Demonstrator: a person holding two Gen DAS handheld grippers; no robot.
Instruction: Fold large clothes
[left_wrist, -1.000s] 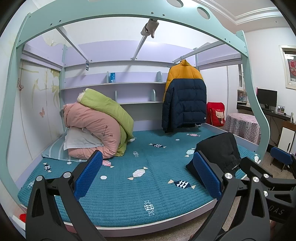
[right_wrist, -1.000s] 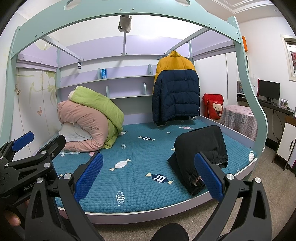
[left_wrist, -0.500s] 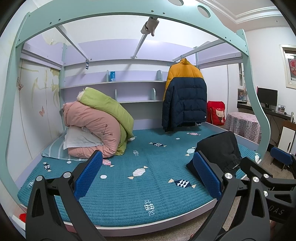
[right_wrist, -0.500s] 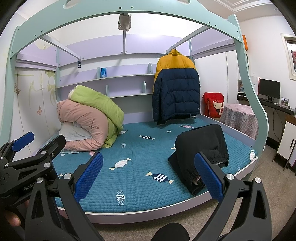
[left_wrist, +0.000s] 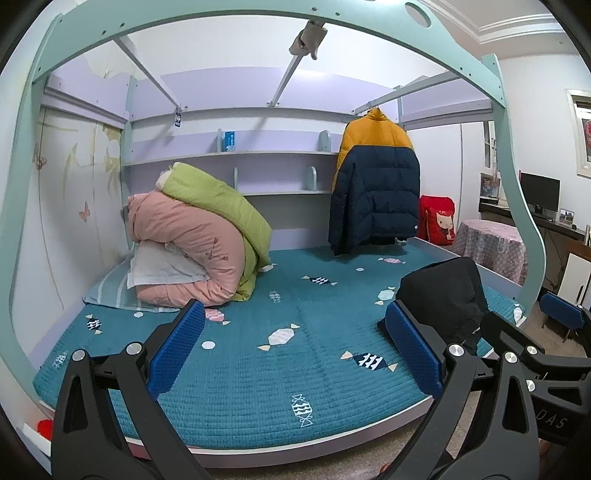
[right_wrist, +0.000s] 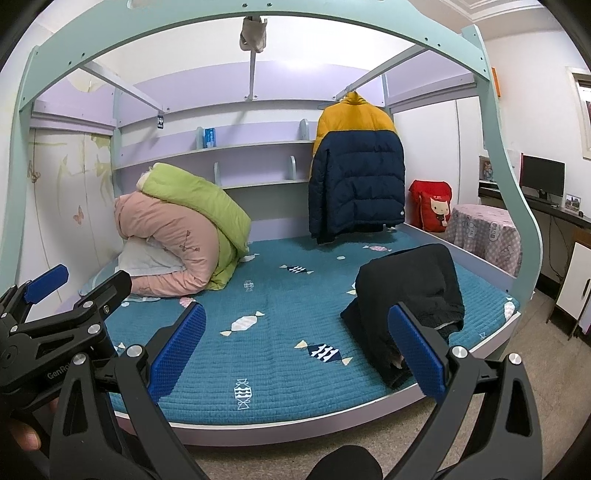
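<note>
A black garment (right_wrist: 410, 291) lies bunched on the right front part of the teal bed cover (right_wrist: 280, 332); it also shows in the left wrist view (left_wrist: 443, 295). A yellow and navy puffer jacket (right_wrist: 356, 170) hangs from the bed frame at the back right. My left gripper (left_wrist: 295, 350) is open and empty, held in front of the bed edge. My right gripper (right_wrist: 295, 350) is open and empty, just before the bed, its right pad in front of the black garment. Each gripper shows at the other view's edge.
Rolled pink and green quilts (right_wrist: 177, 229) with a pillow sit at the back left of the bed. A teal arched bed frame (right_wrist: 509, 184) surrounds the bed. A red bag (right_wrist: 430, 205), a covered round table (right_wrist: 484, 232) and a desk with a monitor (right_wrist: 541, 177) stand at the right.
Both grippers have shifted very slightly; the scene looks almost the same. Nothing was taken hold of or let go.
</note>
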